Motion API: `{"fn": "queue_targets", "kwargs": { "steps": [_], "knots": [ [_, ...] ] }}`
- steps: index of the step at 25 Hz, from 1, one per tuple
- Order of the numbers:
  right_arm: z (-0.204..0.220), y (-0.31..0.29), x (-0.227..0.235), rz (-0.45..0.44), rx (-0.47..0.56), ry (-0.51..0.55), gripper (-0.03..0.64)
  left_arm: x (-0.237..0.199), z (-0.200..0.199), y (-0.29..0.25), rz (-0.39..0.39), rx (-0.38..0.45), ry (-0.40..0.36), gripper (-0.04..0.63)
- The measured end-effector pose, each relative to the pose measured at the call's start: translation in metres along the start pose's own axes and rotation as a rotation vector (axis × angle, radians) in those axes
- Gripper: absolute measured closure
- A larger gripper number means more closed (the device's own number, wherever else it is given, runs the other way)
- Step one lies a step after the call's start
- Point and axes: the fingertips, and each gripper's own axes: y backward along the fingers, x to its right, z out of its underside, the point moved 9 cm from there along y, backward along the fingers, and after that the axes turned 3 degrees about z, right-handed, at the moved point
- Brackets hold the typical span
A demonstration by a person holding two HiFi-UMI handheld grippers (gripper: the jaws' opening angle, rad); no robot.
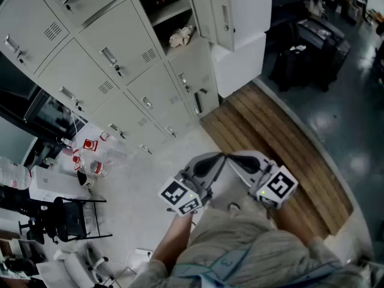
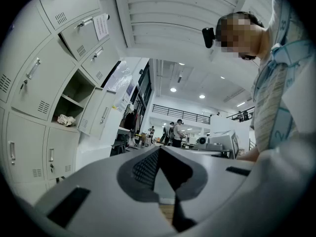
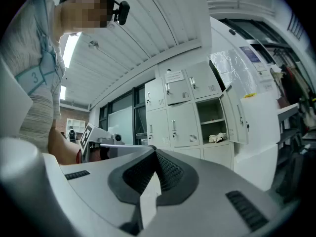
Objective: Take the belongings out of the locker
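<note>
Both grippers are pulled in at my waist, well clear of the lockers. The left gripper (image 2: 159,149) has its jaws pressed together at the tips with nothing between them. Same for the right gripper (image 3: 154,150): pinched closed and empty. Pads are dark ribbed rubber set in smooth grey plastic shells, tapering to a wedge. In the head view the two noses nearly touch each other, and the marker cubes (image 1: 180,197) sit at the back, black-on-white squares. The target is a crumpled white bundle (image 1: 180,37), soft and wrinkled, cloth or paper, can't tell which. It lies on the floor of the open locker (image 1: 171,17), toward the right side, under a thin metal shelf (image 1: 169,8). The door (image 1: 219,11) is swung out to the right: flat pale-grey sheet metal with a slim handle. The neighbouring locker doors (image 1: 120,47) are closed, same painted steel, with louvred vents and small chrome handles. Below the bank the floor is smooth grey, next to a curved strip of wooden slats (image 1: 282,143). Clear plastic bags with red print (image 1: 90,152) lie on the floor at the left.
</note>
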Motion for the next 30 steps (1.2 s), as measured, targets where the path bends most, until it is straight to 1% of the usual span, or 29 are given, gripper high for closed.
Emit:
{"fn": "queue_targets", "kwargs": {
  "steps": [4,10,20,25,28,30],
  "knots": [
    [-0.004,-0.005,-0.004,0.002,0.004,-0.011,0.614,-0.004,0.001,0.004,0.002,0.001,-0.001,0.592],
    [0.005,-0.009,-0.005,-0.002,-0.011,-0.013,0.614,-0.006,0.006,0.01,-0.012,0.006,0.012,0.592],
    [0.005,-0.036,-0.012,-0.028,-0.019,-0.022,0.614,-0.022,0.005,0.031,-0.043,0.025,0.027,0.592],
    [-0.001,-0.067,-0.009,-0.039,0.006,-0.055,0.614,-0.048,-0.001,0.044,-0.047,0.049,0.051,0.592],
    [-0.002,-0.093,-0.003,-0.037,0.019,-0.056,0.614,-0.072,-0.009,0.052,-0.048,0.05,0.049,0.592],
    [-0.007,-0.112,-0.001,-0.038,0.005,-0.069,0.614,-0.09,-0.014,0.058,-0.048,0.05,0.043,0.592]
  ]
}}
